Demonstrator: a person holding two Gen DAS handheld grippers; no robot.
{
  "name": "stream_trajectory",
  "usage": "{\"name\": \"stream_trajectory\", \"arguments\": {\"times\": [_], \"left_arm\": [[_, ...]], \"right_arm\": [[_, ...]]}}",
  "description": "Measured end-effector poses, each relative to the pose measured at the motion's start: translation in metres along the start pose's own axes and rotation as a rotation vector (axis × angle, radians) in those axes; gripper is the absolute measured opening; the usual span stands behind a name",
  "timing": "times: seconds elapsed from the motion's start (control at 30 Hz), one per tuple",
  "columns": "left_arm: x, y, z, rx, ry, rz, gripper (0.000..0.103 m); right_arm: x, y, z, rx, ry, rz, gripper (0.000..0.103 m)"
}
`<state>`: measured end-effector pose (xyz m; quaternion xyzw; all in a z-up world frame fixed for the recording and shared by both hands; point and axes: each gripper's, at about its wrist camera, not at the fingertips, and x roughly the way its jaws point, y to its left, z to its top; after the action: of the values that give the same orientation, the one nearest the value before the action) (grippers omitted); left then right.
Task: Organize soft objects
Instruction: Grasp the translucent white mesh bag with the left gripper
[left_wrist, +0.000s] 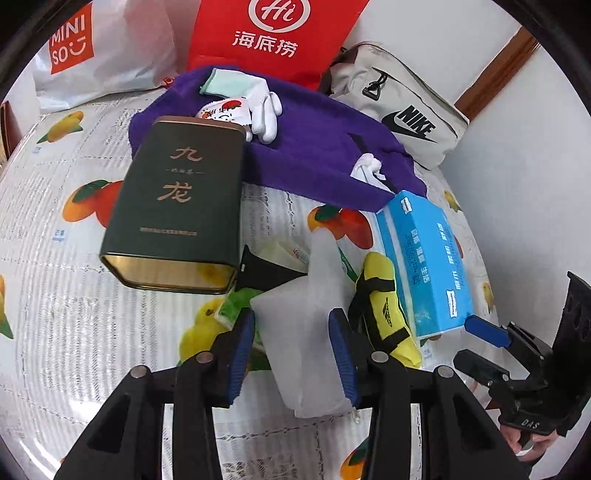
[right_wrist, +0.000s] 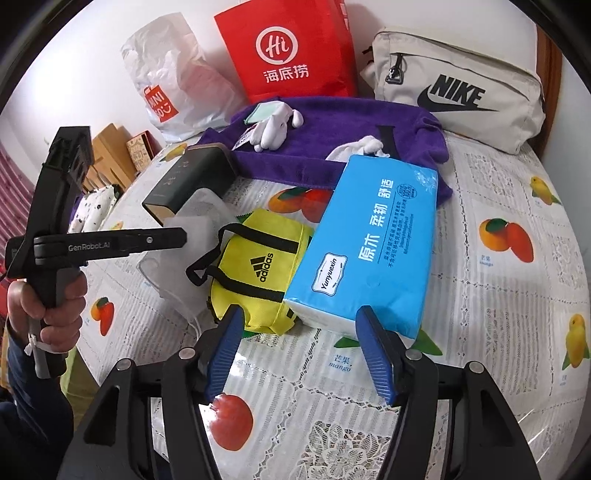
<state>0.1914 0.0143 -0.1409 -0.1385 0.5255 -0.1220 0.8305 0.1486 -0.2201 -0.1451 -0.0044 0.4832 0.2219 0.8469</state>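
Observation:
My left gripper (left_wrist: 291, 354) is open with a translucent white pouch (left_wrist: 306, 332) between its fingers; I cannot tell if they touch it. A yellow Adidas bag (right_wrist: 255, 269) lies beside it, against a blue tissue pack (right_wrist: 369, 243). My right gripper (right_wrist: 299, 354) is open just in front of the yellow bag and the tissue pack. A purple towel (right_wrist: 332, 136) lies behind, with white gloves (right_wrist: 275, 127) and a white cloth (right_wrist: 360, 146) on it. A dark green tin (left_wrist: 181, 203) lies on its side at the left.
A red paper bag (right_wrist: 291, 51), a white Miniso plastic bag (right_wrist: 173, 81) and a beige Nike pouch (right_wrist: 458, 88) stand along the back wall. The table has a fruit-print cover (right_wrist: 498, 295). Boxes (right_wrist: 118, 155) sit beyond the left edge.

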Motion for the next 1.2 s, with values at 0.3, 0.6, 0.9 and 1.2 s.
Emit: {"name": "stream_trajectory", "arguments": {"times": [0.3, 0.6, 0.9, 1.2], "left_arm": [[-0.026, -0.01, -0.004, 0.082, -0.067, 0.018, 0.028], [-0.046, 0.031, -0.028, 0.021, -0.064, 0.084, 0.031], [-0.068, 0.026, -0.036, 0.084, -0.131, 0.181, 0.065], [-0.04, -0.015, -0.027, 0.251, -0.098, 0.189, 0.071]], "right_arm": [[0.001, 0.011, -0.002, -0.024, 0.007, 0.003, 0.062], [0.013, 0.043, -0.005, -0.097, 0.036, 0.046, 0.062], [0.018, 0.058, -0.004, -0.134, 0.051, 0.046, 0.062], [0.019, 0.052, -0.007, -0.12, 0.061, 0.038, 0.062]]}}
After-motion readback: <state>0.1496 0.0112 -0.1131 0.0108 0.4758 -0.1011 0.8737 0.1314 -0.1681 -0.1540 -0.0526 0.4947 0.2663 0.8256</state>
